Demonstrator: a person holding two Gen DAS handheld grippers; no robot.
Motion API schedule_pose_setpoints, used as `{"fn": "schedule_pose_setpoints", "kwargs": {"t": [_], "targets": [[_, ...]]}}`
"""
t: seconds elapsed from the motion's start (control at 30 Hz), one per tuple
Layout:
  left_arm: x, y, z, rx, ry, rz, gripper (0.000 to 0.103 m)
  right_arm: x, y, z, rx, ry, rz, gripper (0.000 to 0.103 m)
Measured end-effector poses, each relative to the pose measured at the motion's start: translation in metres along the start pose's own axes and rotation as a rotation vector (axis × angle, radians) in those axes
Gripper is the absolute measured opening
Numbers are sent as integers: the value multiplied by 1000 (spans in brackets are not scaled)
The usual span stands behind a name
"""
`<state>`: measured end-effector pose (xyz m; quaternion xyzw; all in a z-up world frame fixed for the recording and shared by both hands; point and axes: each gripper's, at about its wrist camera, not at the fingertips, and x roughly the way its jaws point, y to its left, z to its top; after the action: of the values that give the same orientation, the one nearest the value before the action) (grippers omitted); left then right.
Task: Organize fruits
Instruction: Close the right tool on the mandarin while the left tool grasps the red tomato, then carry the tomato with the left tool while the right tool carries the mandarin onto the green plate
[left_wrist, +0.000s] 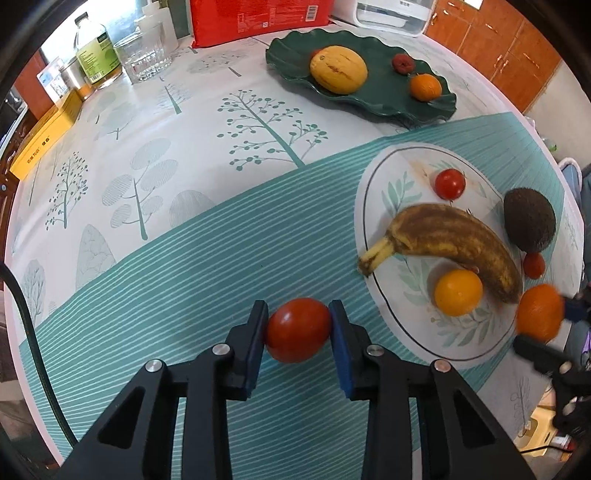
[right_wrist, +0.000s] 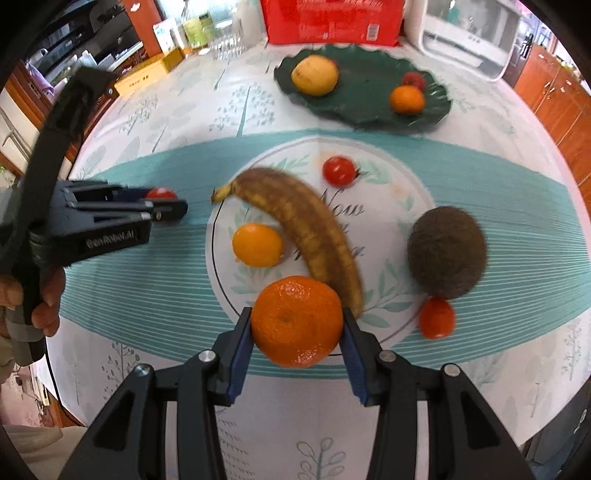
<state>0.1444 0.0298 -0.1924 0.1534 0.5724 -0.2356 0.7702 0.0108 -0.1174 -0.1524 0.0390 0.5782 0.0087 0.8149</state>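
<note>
Table under tree-print cloth (left_wrist: 155, 155): green leaf plate (left_wrist: 388, 107), white placemat (right_wrist: 399, 177), yellow box (left_wrist: 44, 144), glass (left_wrist: 142, 55).

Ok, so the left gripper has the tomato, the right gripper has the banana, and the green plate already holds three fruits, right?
Not quite. The right gripper is shut on the tangerine, not the banana, which lies on the white plate, as the right wrist view shows. The left gripper does hold the tomato, and the green plate holds three fruits.

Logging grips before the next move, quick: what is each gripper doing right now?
Left gripper: shut on the red tomato.
Right gripper: shut on the orange mandarin.
</note>
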Motion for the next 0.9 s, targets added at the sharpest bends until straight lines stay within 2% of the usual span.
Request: {"fn": "schedule_pose_setpoints", "kwargs": {"t": [0.23,0.47,0.67,0.9], "targets": [[-25,-11,-8,23,0,-3,31,-39,-21,1,53,-66,-55,44],[-64,-39,-4,57,-34,-44,31,-83,-31,16,48,-154,-119,45],[-99,-61,17,65,-91,-86,31,-111,-45,35,60,-201,-142,45],[-130,-81,50,64,-140,-86,31,-134,-62,61,66,-236,-165,45]]}}
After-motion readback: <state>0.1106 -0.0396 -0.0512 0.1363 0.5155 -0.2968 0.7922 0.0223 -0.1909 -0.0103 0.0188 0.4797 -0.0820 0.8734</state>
